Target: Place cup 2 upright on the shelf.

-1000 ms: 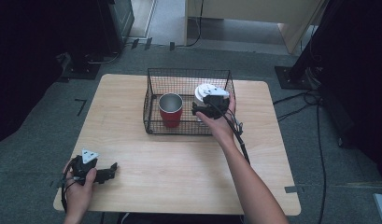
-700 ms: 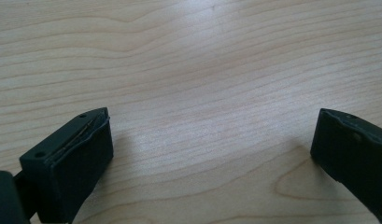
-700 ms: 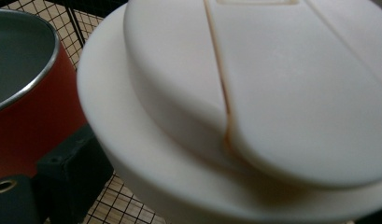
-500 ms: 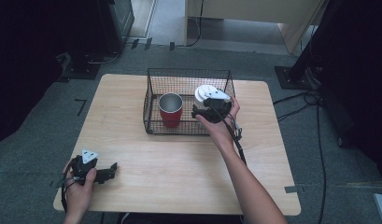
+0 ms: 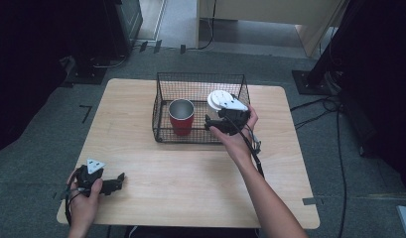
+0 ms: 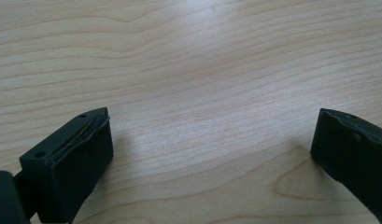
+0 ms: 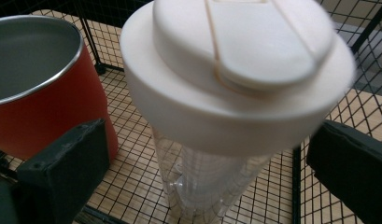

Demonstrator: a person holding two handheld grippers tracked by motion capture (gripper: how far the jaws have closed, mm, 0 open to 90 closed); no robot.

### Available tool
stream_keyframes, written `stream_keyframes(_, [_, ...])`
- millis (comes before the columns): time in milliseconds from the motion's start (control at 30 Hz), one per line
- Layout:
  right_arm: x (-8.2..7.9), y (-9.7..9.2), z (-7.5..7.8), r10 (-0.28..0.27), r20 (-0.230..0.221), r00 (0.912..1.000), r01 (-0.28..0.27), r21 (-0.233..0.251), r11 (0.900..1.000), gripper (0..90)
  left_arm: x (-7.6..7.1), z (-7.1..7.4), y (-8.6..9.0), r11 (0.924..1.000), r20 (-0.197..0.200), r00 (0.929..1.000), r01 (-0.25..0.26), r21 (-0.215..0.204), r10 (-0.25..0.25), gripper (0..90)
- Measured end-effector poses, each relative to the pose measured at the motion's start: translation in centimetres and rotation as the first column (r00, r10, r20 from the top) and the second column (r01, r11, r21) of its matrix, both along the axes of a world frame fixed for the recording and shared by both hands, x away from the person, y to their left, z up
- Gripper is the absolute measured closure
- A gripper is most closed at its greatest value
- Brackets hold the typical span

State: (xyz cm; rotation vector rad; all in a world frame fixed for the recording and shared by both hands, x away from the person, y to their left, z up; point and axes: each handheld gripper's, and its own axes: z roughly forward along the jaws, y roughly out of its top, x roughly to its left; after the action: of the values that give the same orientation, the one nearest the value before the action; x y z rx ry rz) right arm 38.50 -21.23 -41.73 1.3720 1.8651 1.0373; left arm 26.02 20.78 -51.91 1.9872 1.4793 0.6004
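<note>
Where the wire basket (image 5: 200, 106) stands on the table (image 5: 190, 173), it holds a red cup (image 5: 181, 116) and, beside it, a clear bottle (image 7: 212, 172) with a white flip lid (image 7: 235, 70), upright. The right tongs (image 5: 218, 124) have just been opening; their jaws stand wide on either side of the bottle without pressing it, seemingly releasing it there. The left tongs (image 5: 113, 183) rest open and empty near the table's front corner, idle. No brand, label or writing is legible.

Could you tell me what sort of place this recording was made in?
Probably a lab or workshop: a plain wooden table stands on grey carpet, cables trail across the floor, and dark equipment stands surround it.
</note>
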Motion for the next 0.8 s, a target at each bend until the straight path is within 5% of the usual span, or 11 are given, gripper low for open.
stream_keyframes(800, [-5.0,-4.1,1.3,0.009,0.081,0.9967,-0.013,0.055,0.9984,0.0,0.0,0.0,0.0,1.0000,0.000,1.0000,0.001,0.001,-0.001,0.0])
